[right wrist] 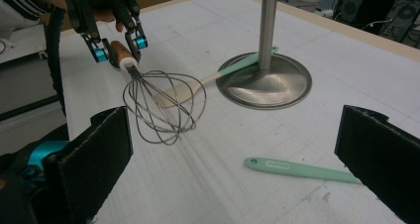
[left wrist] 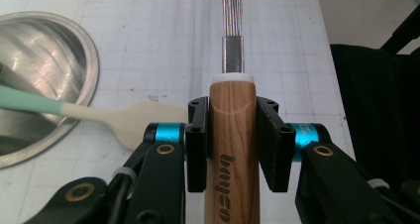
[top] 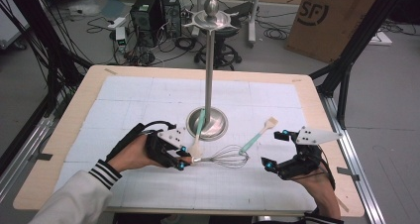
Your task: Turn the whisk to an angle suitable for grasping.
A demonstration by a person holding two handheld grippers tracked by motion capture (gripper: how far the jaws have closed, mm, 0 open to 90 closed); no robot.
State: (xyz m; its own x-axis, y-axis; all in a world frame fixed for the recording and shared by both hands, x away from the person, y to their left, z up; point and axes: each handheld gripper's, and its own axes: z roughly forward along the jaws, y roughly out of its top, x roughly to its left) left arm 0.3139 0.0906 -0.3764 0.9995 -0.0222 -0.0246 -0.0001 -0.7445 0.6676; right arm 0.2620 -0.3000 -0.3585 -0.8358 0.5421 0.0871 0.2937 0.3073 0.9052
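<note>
- while the left gripper (left wrist: 233, 135) has its jaws clamped on the wooden handle of the whisk (top: 225, 157), the step in hand looks like carrying that whisk, gripped and ready, toward the tall hanging stand (top: 210, 60).
- in the right gripper view the whisk's wire head sits low over the white mat (top: 148, 100), just in front of the stand's round steel base (top: 218, 127); whether the wires touch the mat is hard to tell from these angles.
- the right gripper (top: 278, 149) rests with its jaws spread wide and nothing between them, near the mint handle of a brush (top: 257, 136) lying on the mat.
- the next move probably calls for lifting the whisk well clear of the mat and bringing its handle end up to the hooked ring at the top of the stand (top: 212, 20), which would need a steady wrist turn.
- a mint-handled spatula (top: 198, 135) lies just beside the left jaws, its handle across the base against the pole, so a level sweep could knock it.
- open room is on the near half of the mat, between the two grippers; the table's wooden edge (top: 64, 135) is well apart from the whisk.
</note>
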